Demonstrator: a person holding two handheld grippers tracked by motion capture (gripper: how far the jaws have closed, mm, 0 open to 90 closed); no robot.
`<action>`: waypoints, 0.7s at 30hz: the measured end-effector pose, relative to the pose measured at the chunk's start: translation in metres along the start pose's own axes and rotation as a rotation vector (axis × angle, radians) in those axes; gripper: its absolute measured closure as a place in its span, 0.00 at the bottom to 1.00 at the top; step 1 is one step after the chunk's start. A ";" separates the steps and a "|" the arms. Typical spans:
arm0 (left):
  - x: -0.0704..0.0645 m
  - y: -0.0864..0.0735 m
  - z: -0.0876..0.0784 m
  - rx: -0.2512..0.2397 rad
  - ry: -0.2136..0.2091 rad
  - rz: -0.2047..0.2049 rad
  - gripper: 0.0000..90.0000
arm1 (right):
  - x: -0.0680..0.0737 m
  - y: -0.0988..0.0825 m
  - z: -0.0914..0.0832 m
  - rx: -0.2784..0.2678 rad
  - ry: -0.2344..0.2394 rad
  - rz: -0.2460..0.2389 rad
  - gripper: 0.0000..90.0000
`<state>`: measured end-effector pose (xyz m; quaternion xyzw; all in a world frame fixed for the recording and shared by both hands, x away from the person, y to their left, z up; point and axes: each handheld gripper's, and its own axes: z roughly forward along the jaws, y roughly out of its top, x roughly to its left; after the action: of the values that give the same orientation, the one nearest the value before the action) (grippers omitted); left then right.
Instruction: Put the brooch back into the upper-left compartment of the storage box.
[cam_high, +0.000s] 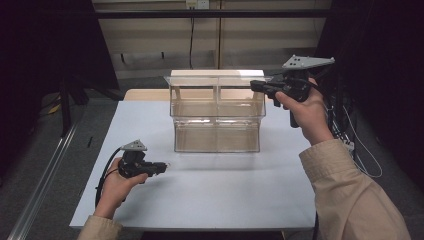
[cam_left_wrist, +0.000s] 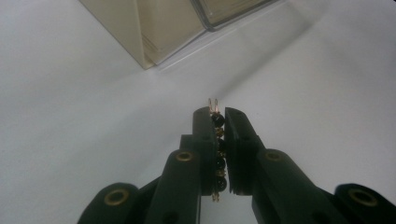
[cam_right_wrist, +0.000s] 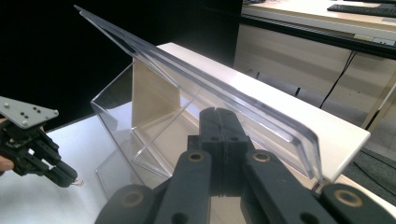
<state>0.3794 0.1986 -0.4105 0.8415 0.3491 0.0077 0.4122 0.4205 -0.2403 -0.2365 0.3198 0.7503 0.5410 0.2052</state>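
You are holding a beaded chain (cam_left_wrist: 218, 149) clamped in your left tool (cam_high: 161, 165) at 8 o'clock on the surface (cam_high: 210, 195), while your right tool (cam_high: 256, 85), pinched closed, lifts the clear box (cam_high: 216, 132) lid (cam_right_wrist: 205, 79) at 12; next, probably carry the chain inside

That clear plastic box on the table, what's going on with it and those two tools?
A person holds a hand-held gripper in each hand at a white table. The left hand-held gripper is shut on a small beaded piece with gold bits, low over the table in front of the clear box. The right hand-held gripper is shut at the box's raised lid; whether it pinches the lid is unclear.
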 end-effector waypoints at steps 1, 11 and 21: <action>0.000 0.001 -0.001 -0.001 -0.003 -0.003 0.93 | 0.000 0.000 0.000 0.001 0.001 0.001 1.00; -0.001 0.012 -0.011 0.005 -0.032 -0.006 0.93 | -0.001 -0.001 0.001 0.003 0.001 0.002 1.00; -0.003 0.026 -0.020 0.000 -0.058 0.005 0.93 | -0.002 -0.001 0.002 0.001 0.003 0.003 1.00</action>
<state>0.3866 0.2003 -0.3780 0.8423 0.3349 -0.0158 0.4220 0.4224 -0.2406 -0.2379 0.3202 0.7504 0.5414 0.2030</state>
